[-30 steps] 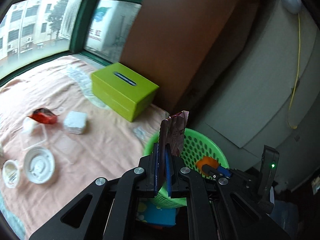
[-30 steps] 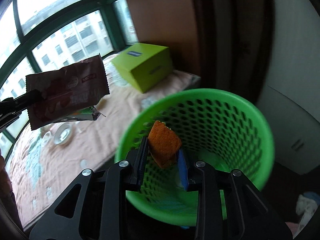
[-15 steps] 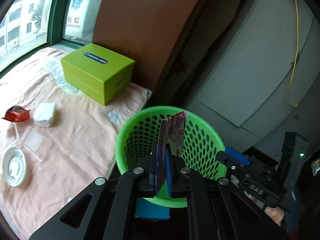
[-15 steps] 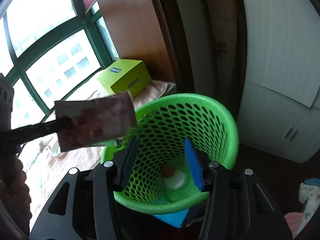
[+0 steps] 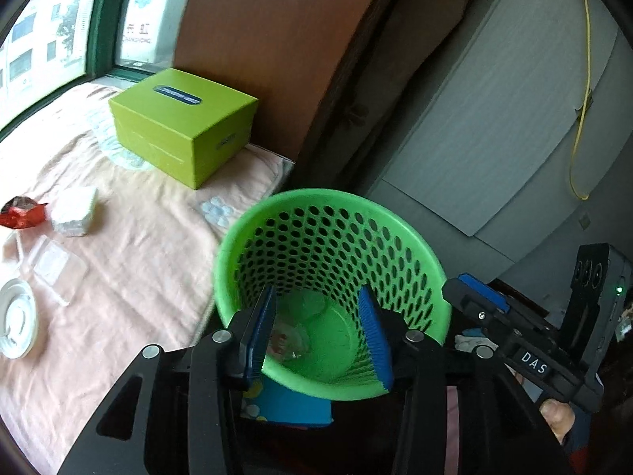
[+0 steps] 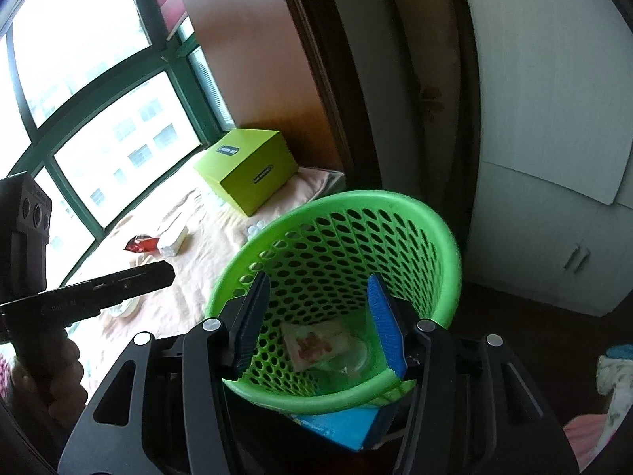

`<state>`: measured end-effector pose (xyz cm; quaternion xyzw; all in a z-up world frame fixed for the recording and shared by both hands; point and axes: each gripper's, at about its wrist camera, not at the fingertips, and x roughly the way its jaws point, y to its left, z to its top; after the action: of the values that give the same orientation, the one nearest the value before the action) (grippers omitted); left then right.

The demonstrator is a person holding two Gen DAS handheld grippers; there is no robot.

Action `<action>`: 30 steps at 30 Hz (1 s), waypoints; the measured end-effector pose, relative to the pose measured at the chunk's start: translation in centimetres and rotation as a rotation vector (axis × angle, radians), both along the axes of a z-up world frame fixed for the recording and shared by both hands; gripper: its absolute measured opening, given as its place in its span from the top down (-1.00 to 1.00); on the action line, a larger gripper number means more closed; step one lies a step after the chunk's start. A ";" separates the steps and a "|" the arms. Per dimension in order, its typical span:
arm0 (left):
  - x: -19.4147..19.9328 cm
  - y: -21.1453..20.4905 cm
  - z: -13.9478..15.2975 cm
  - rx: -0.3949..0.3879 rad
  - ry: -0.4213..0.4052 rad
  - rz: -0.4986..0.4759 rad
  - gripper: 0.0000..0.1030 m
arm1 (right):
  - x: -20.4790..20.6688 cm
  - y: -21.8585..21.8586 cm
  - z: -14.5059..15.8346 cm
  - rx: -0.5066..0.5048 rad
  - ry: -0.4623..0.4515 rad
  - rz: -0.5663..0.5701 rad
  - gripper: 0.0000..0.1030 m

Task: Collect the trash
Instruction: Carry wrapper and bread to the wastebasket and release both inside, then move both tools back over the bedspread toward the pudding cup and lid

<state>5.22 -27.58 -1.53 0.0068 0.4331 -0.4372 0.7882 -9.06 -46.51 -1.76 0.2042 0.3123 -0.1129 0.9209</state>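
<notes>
Both jaws just opened, spread and empty, over the green basket point(image 5: 332, 213); wrapper point(image 6: 316, 342) lies inside. Remaining red wrapper point(image 5: 21, 215) lies on the bed point(image 5: 138, 261), far left of left gripper point(image 5: 318, 336); right gripper point(image 6: 318, 318) sits farther off.

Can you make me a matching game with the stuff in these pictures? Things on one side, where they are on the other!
Things:
1. pink wrapper
2. lime green box
3. red wrapper
4. blue box

Places:
A. under the green basket
B. lying on the peach blanket beside a white packet
C. at the bottom of the green basket
D. by the window

Pairs: 1-C, 2-D, 3-B, 4-A
</notes>
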 end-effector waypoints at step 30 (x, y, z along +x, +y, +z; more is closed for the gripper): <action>8.7 25.8 -3.4 0.203 -0.058 0.688 -0.52 | 9.5 12.4 0.5 -0.003 0.011 0.326 -0.41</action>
<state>13.87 -1.75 -4.97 -0.0487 0.4287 -0.1005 0.8965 0.42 -34.14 -1.30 0.1487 0.3464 0.0366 0.9255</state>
